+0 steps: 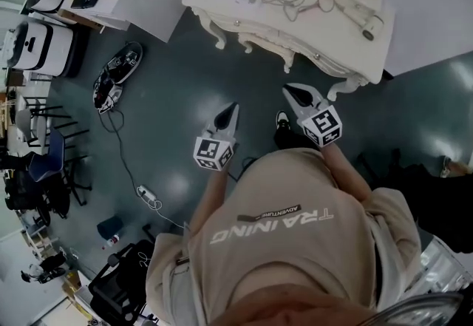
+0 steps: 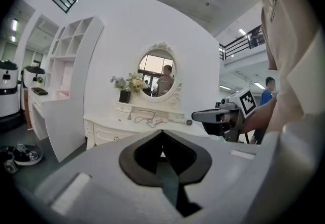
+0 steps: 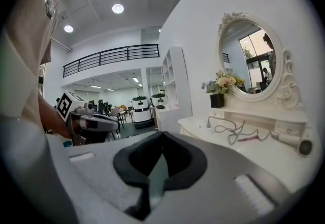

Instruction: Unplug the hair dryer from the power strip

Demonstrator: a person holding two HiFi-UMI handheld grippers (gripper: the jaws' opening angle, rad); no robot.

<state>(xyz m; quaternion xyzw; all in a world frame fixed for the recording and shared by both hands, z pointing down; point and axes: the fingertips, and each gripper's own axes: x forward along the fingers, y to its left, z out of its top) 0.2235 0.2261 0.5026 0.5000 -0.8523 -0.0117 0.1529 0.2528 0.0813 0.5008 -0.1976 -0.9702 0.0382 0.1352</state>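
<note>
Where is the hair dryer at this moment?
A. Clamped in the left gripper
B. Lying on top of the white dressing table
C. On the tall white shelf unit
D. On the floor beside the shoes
B: the hair dryer lies on the top of the dressing table, while the left gripper and the right gripper are both shut on nothing in front of the table.
</note>
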